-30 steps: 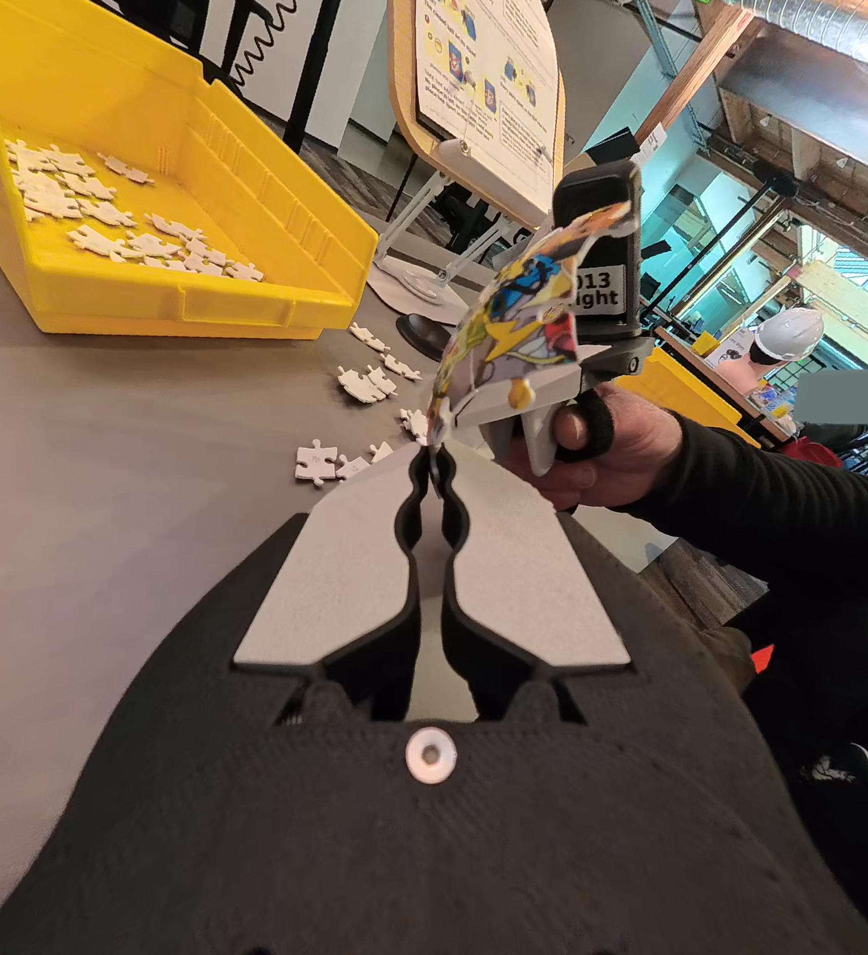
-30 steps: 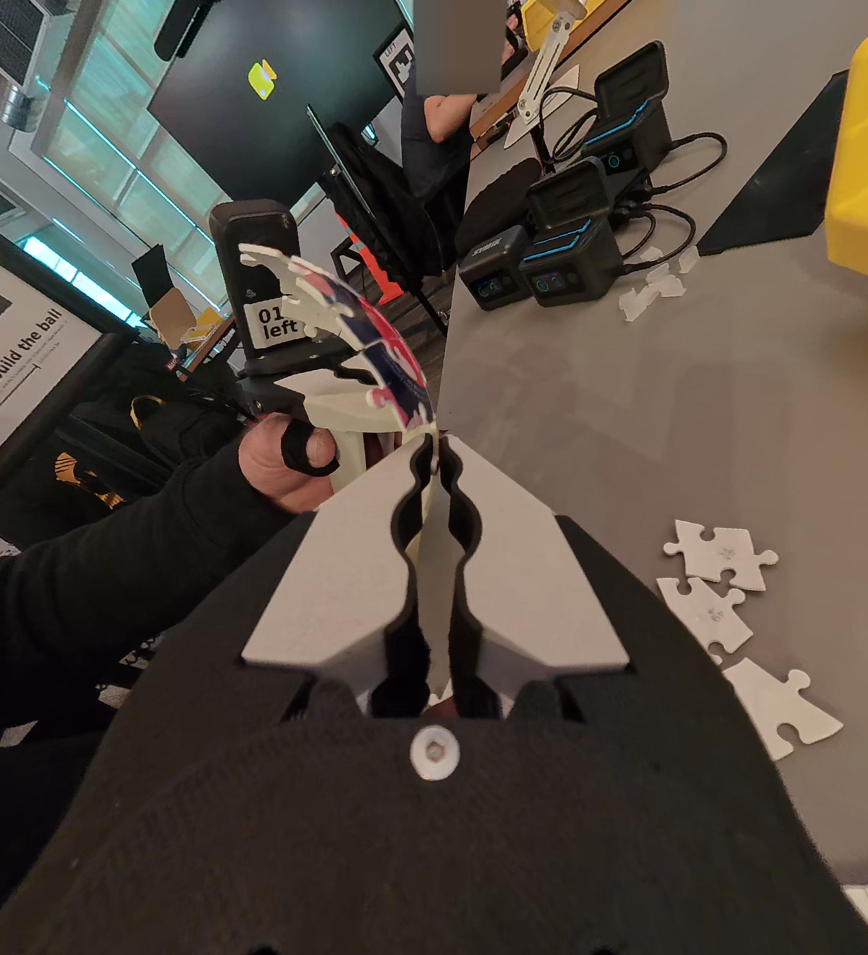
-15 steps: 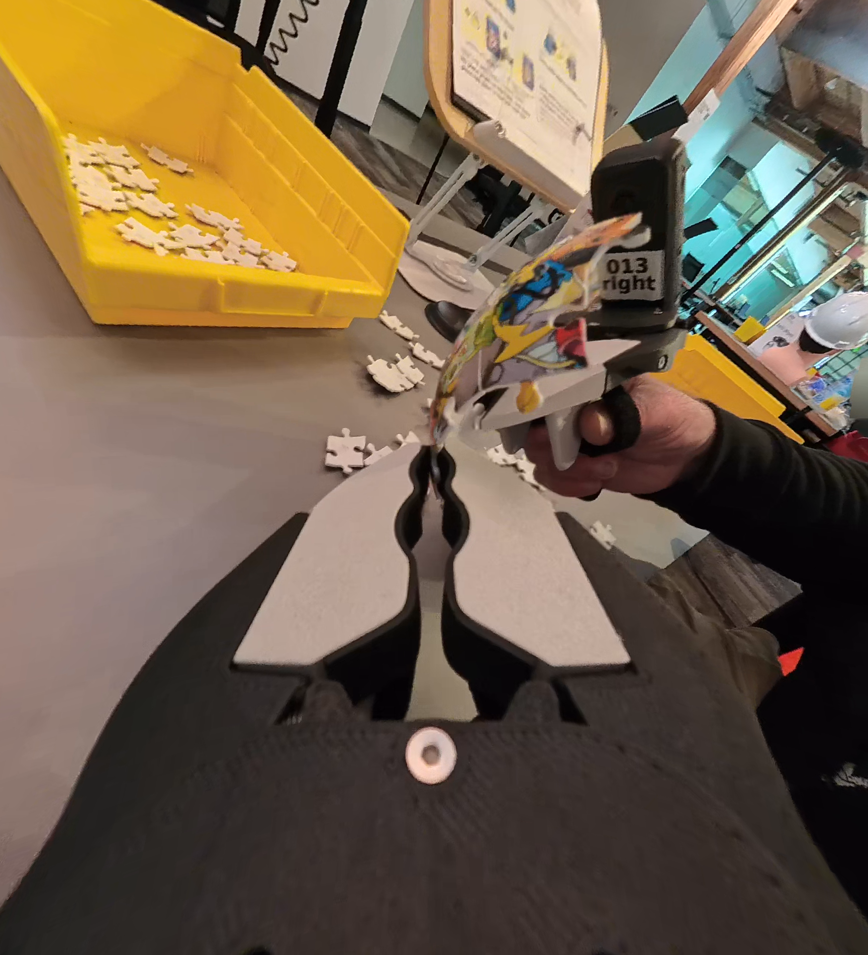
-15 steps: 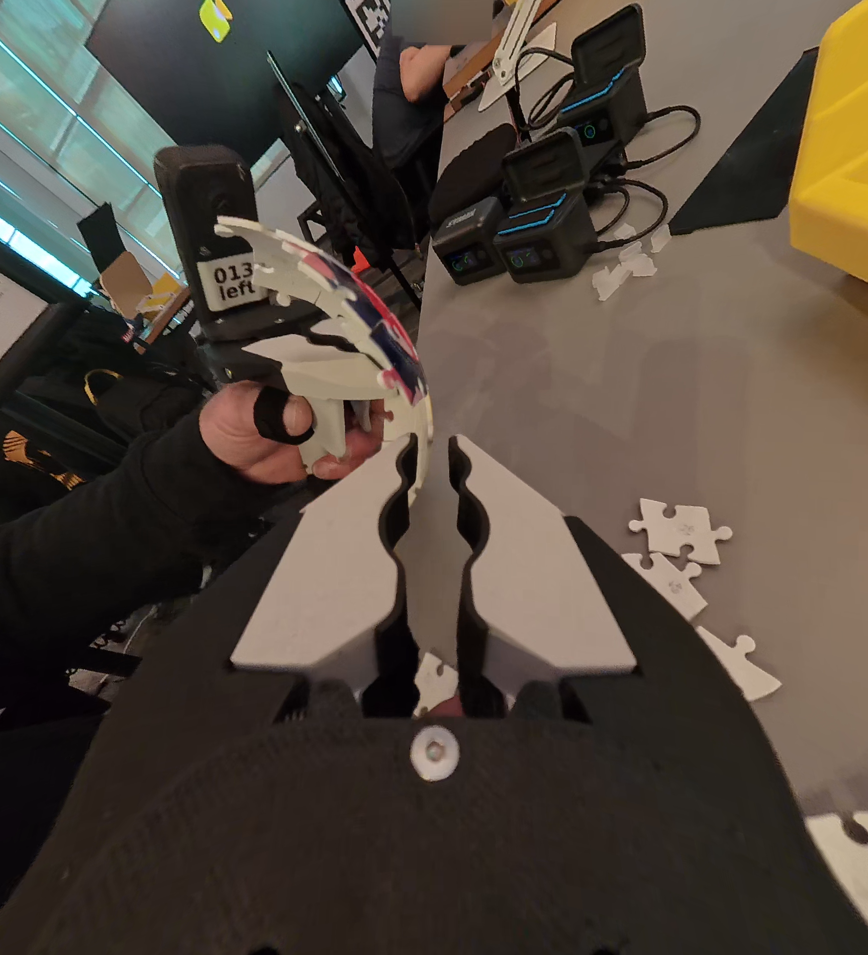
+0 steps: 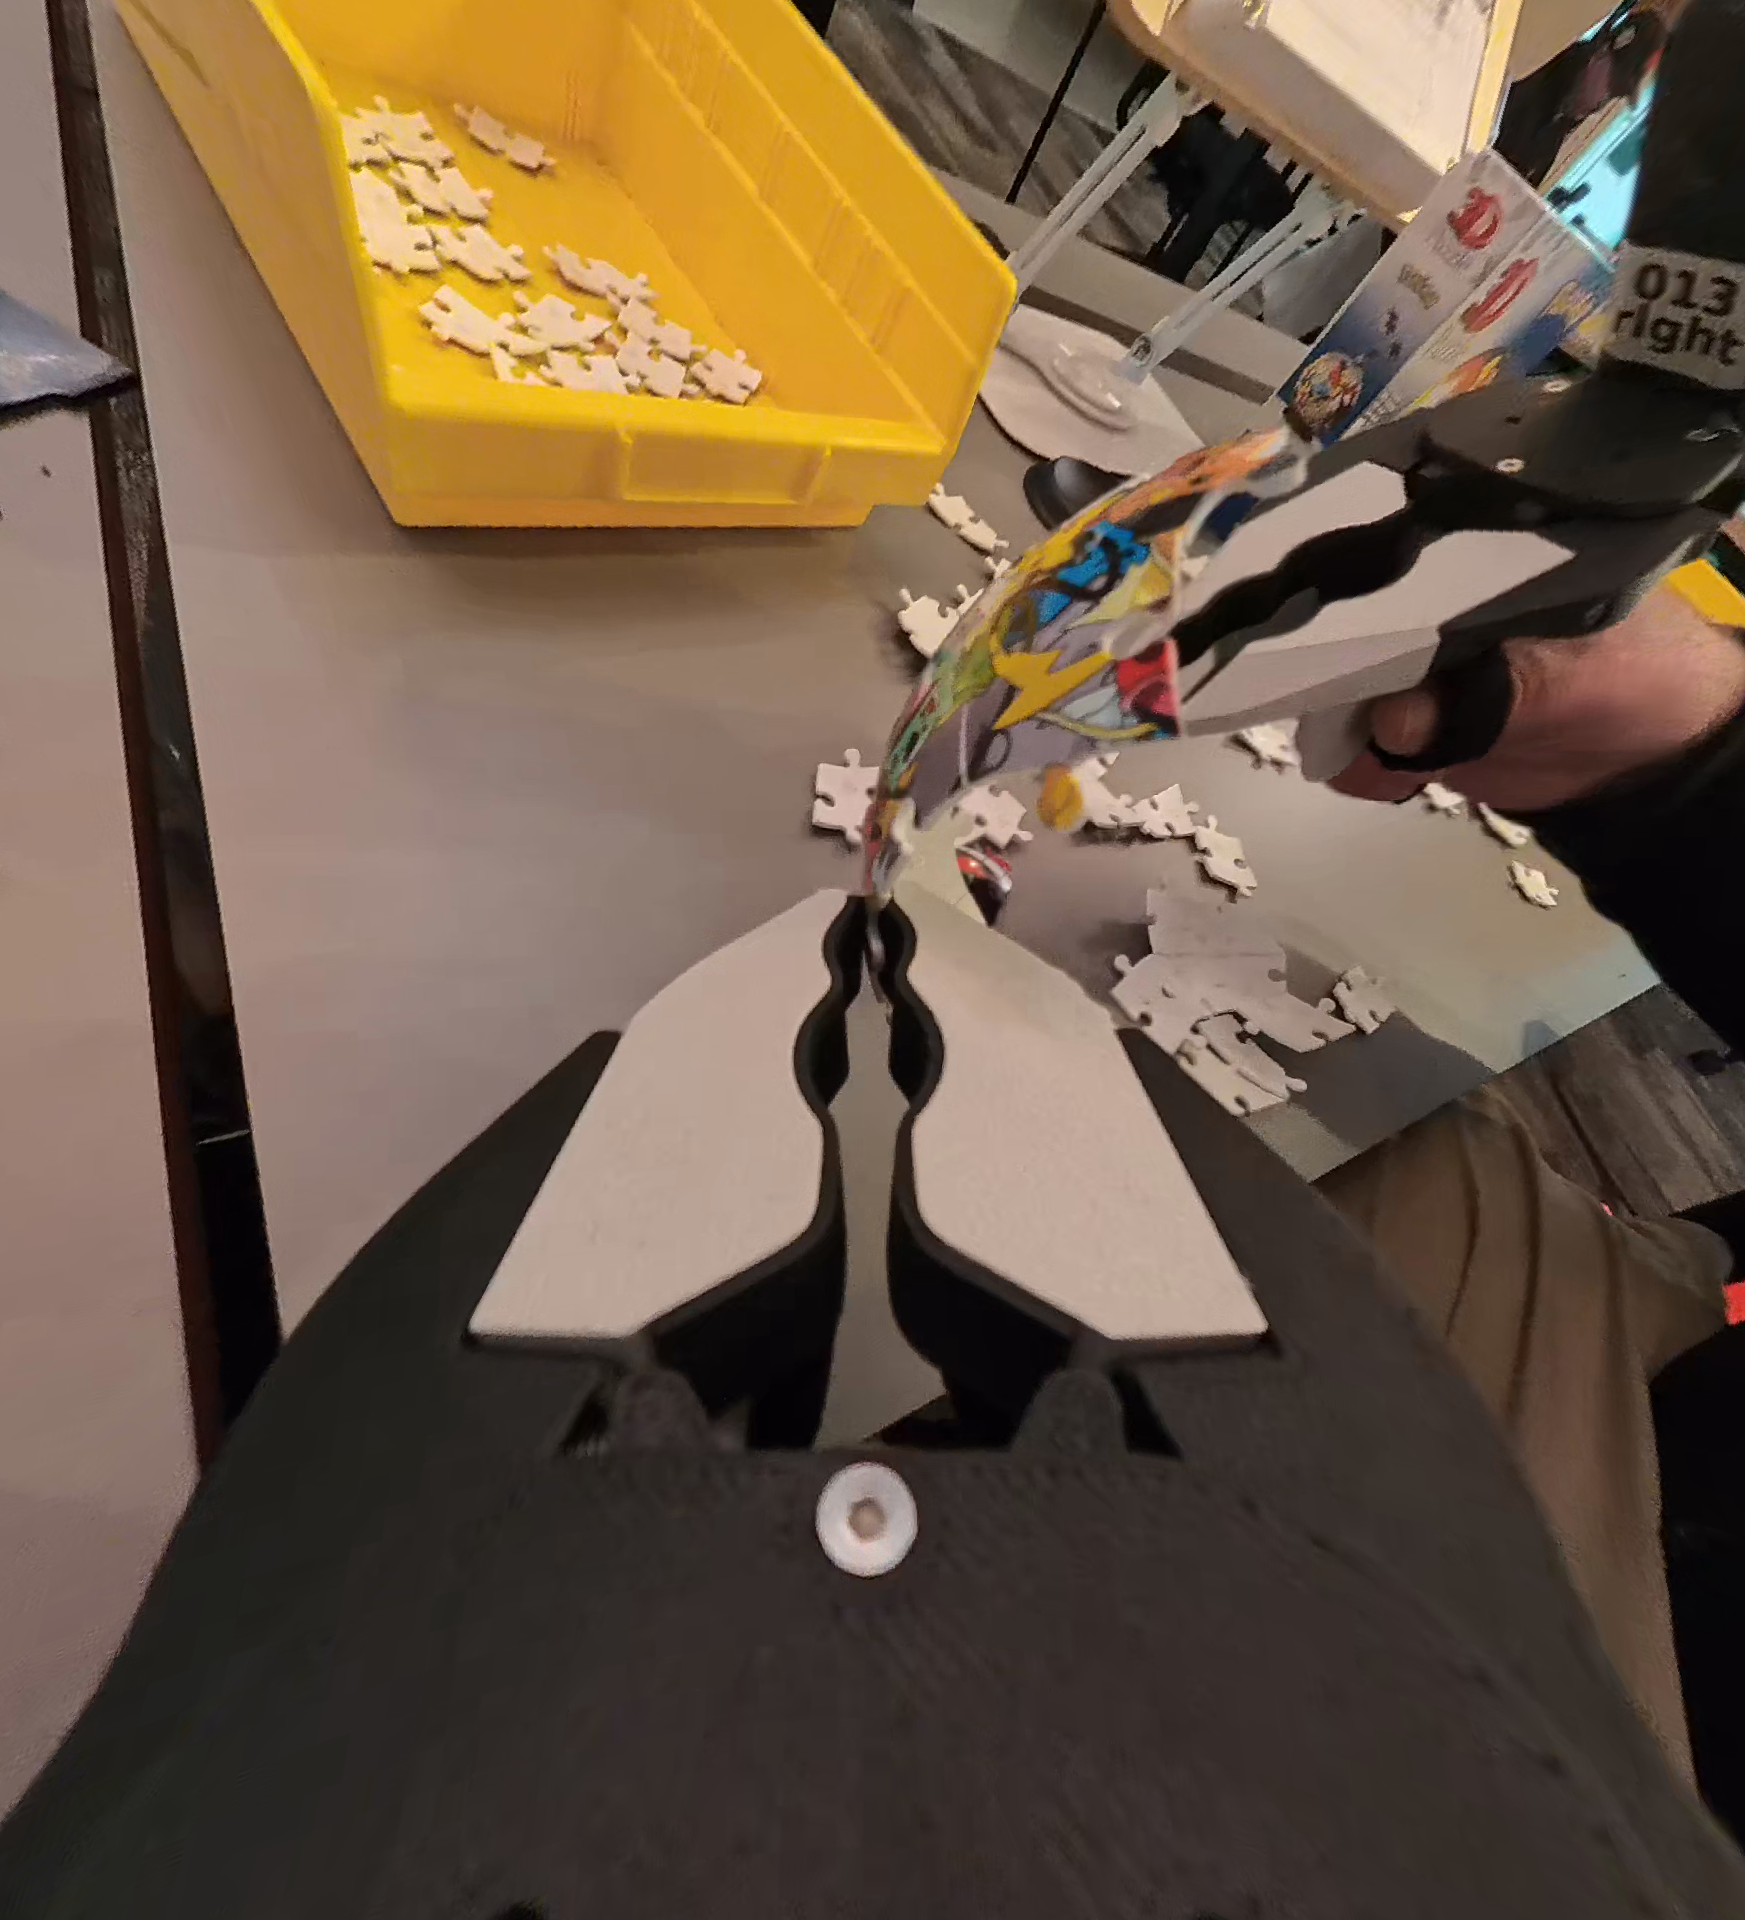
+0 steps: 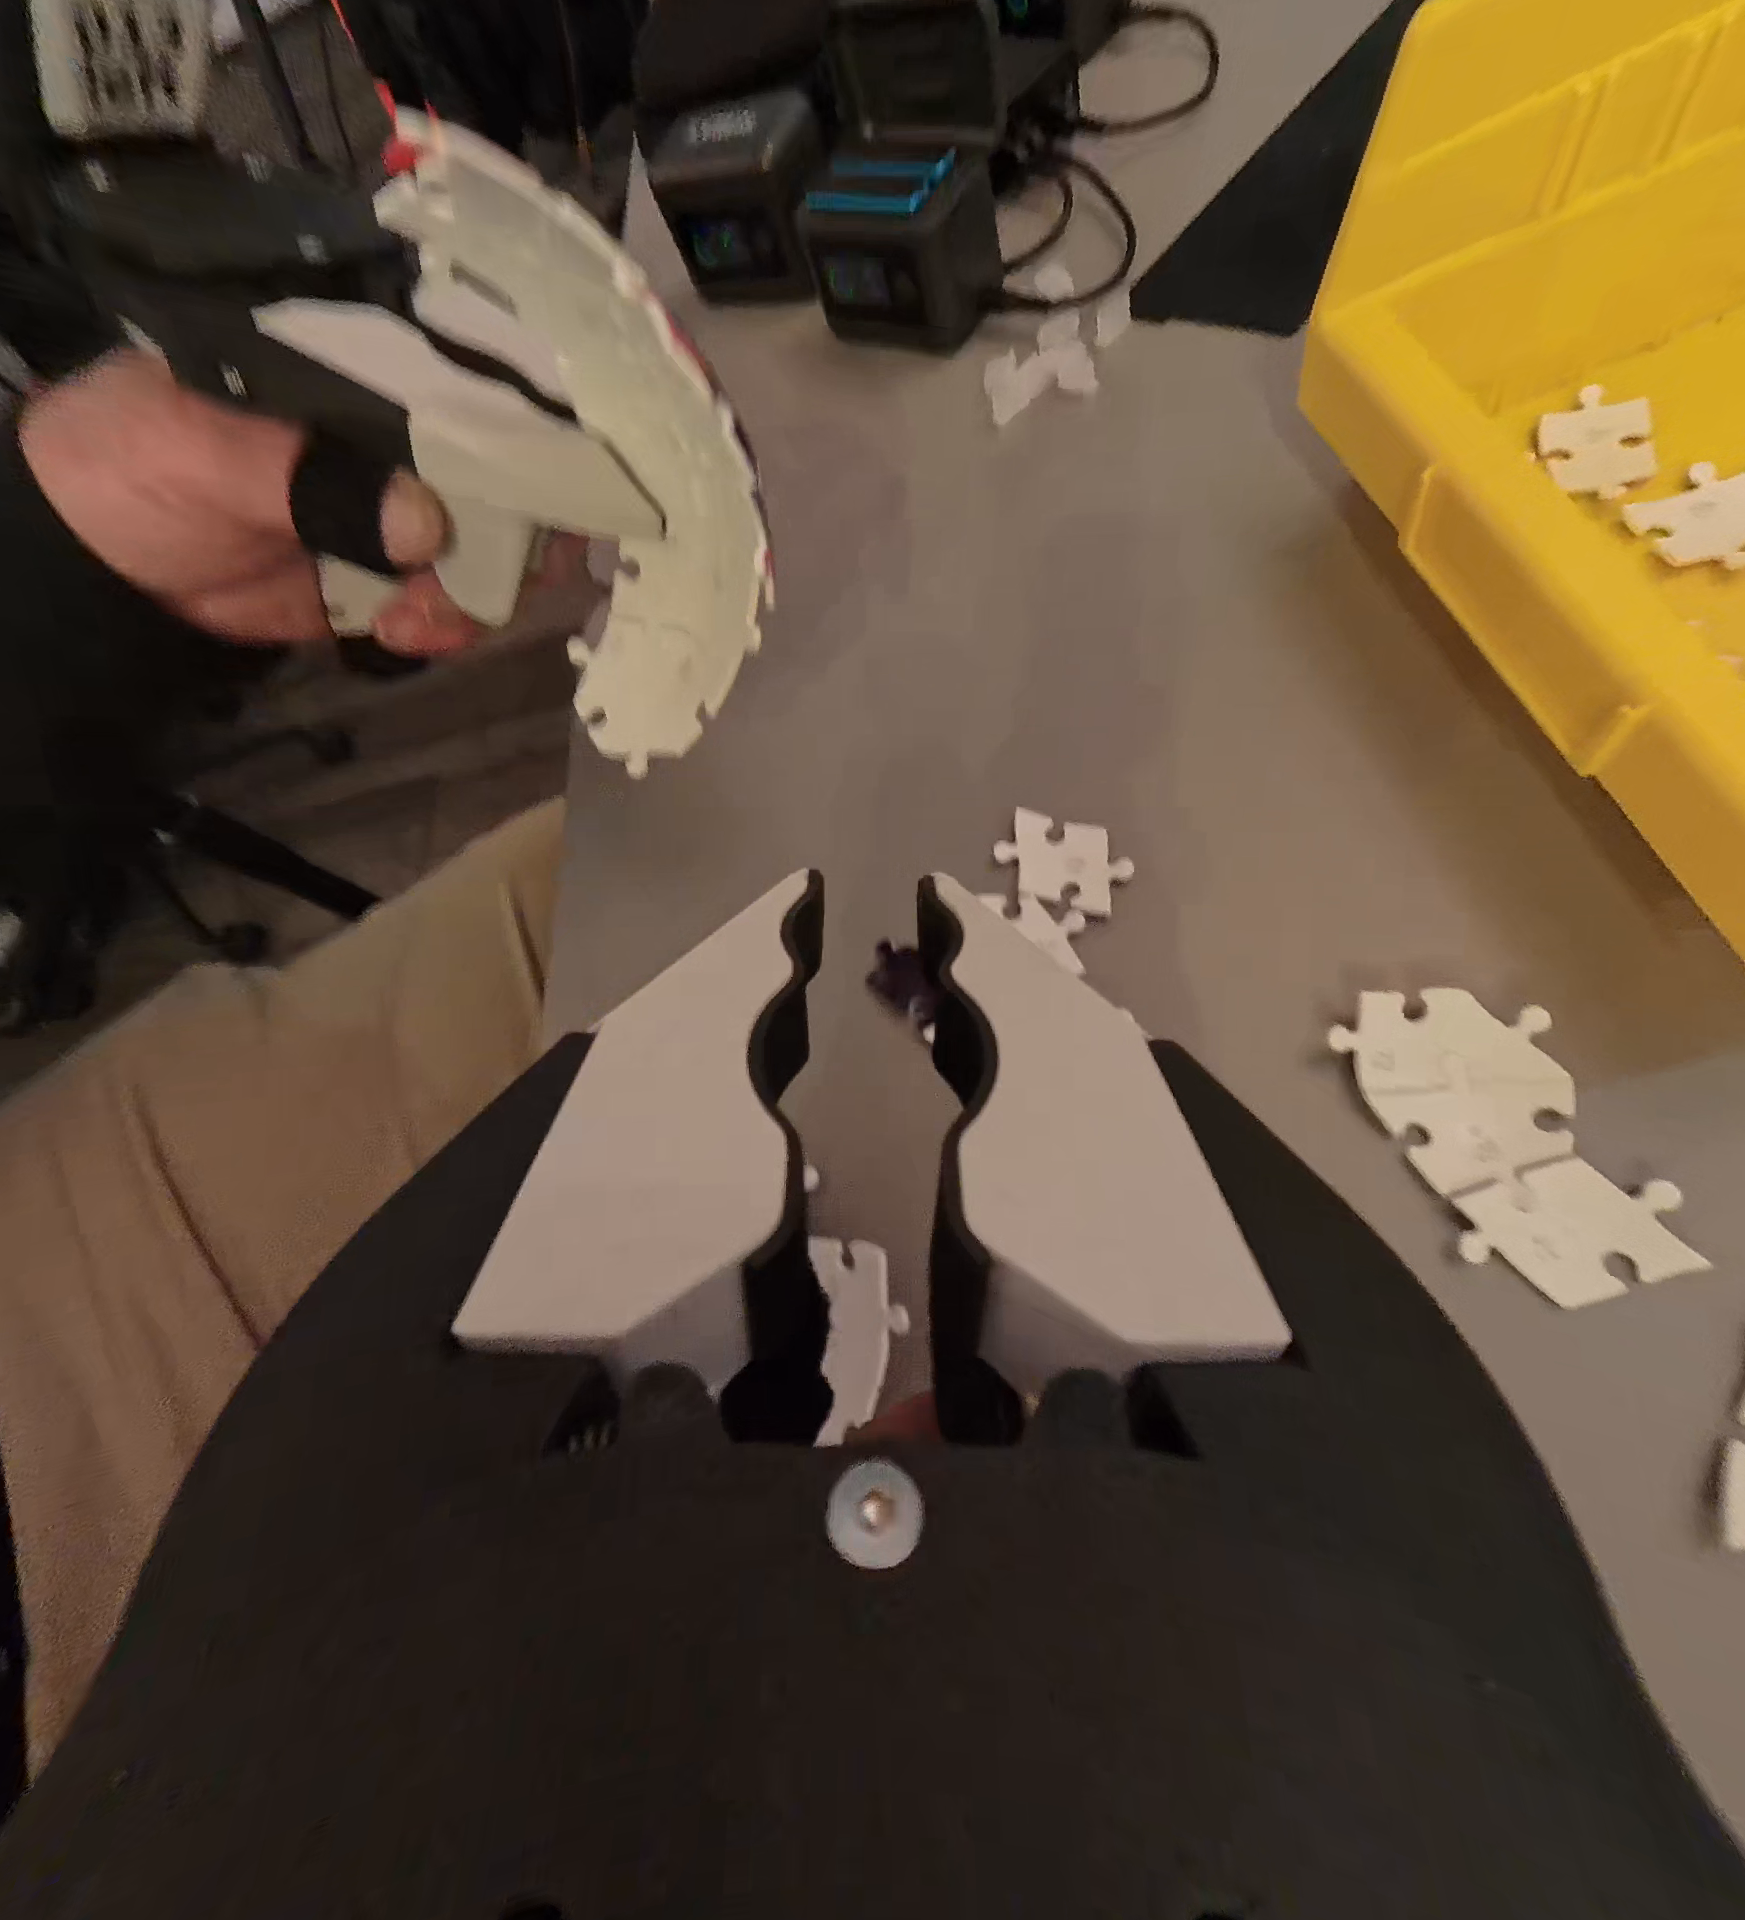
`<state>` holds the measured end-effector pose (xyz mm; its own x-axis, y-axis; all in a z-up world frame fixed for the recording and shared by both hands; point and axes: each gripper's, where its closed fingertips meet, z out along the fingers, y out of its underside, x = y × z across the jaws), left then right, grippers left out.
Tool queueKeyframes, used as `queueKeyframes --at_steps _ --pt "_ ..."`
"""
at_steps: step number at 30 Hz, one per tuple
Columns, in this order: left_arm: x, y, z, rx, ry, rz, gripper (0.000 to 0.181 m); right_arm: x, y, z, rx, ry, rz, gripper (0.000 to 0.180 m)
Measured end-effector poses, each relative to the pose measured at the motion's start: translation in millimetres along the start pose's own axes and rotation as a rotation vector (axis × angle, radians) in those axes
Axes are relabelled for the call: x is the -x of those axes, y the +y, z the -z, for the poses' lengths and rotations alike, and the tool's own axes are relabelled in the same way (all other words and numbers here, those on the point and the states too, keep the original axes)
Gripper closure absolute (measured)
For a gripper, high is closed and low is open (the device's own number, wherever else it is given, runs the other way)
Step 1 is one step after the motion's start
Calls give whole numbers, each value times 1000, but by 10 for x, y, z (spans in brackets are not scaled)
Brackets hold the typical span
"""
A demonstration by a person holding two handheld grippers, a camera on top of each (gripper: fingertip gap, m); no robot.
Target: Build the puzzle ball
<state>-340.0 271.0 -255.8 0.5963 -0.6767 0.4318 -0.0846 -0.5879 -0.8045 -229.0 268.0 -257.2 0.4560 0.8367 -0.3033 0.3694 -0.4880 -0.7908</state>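
A curved, joined section of the puzzle ball point(image 5: 1034, 686) has a colourful printed face; its white back shows in the right wrist view point(image 6: 660, 540). My left gripper point(image 5: 873, 914) is shut on the section's lower edge and holds it above the grey table; it also shows in the right wrist view point(image 6: 639, 488). My right gripper point(image 6: 868, 883) is open and empty, apart from the section, over the table. In the left wrist view it point(image 5: 1195, 623) sits just behind the section. Loose white pieces point(image 6: 1065, 862) and a joined strip point(image 6: 1481, 1122) lie on the table.
A yellow bin point(image 5: 639, 457) with several white pieces point(image 5: 535, 301) stands at the far left; it also shows in the right wrist view point(image 6: 1533, 623). Black boxes with cables point(image 6: 868, 249) stand at the far end. A puzzle box point(image 5: 1450, 301) stands behind. The table's edge runs near my lap. Left tips to right tips: about 12 cm.
My right gripper has opened, let go of the curved section and drawn back from it. My left gripper keeps hold of the section. Both views now tilt down toward the table.
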Motion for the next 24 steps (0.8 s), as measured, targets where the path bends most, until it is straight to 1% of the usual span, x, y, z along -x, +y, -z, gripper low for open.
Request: queueKeyframes --at_steps 7,11,14,18,24 --pt "88 35 -25 73 -17 11 178 39 491 67 236 8 167 163" --pt "94 31 -58 101 -12 11 178 170 791 25 380 -34 249 158" --pt "93 45 -91 123 -8 15 178 207 939 -14 456 -22 307 155" --pt "89 81 -141 150 -4 19 178 203 1059 -35 519 4 357 155" --pt "84 152 -198 202 -4 41 178 227 1090 -49 529 7 380 159"
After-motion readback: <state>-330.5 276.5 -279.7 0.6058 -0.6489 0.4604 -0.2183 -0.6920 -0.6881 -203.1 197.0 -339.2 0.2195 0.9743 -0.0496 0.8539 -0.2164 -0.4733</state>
